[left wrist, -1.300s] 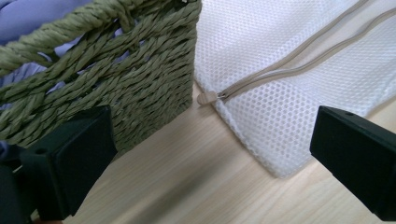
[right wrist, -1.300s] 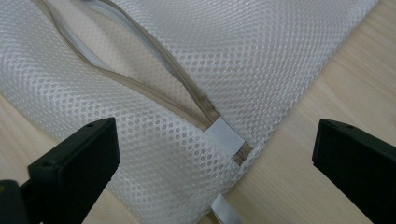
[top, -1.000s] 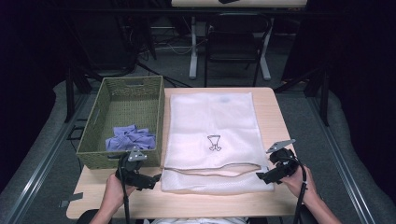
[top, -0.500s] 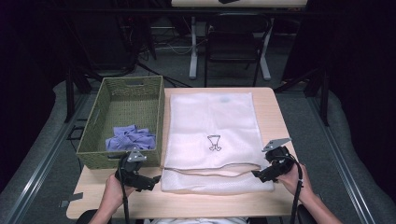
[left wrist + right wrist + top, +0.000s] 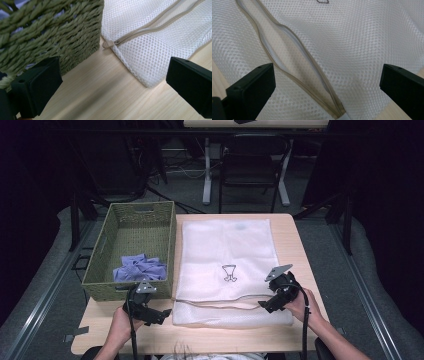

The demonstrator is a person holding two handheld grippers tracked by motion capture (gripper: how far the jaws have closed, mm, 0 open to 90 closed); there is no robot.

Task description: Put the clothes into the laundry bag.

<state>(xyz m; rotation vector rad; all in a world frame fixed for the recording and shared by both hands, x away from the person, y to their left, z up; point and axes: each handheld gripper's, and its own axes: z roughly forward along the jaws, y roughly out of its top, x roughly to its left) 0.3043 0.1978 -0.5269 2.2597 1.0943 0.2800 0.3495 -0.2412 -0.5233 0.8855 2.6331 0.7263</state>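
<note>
A white mesh laundry bag (image 5: 227, 255) lies flat on the wooden table, its beige zipper (image 5: 220, 302) open along the near end. The zipper pull (image 5: 108, 44) rests at the bag's left corner, beside the basket. My left gripper (image 5: 161, 312) hovers open just left of that corner, nothing between its jaws. Over the bag's near right end my right gripper (image 5: 263, 303) stands open above the parted zipper (image 5: 294, 57). A green woven basket (image 5: 167, 251) to the left holds crumpled blue cloth (image 5: 139, 268).
The basket wall (image 5: 50, 37) stands close on the left of my left gripper. Bare table (image 5: 210, 337) runs along the near edge. Beyond the table stand a chair (image 5: 250, 165) and desk legs on the dark floor.
My right gripper has moved a little left and inward over the bag's near right end. The left gripper has hardly moved.
</note>
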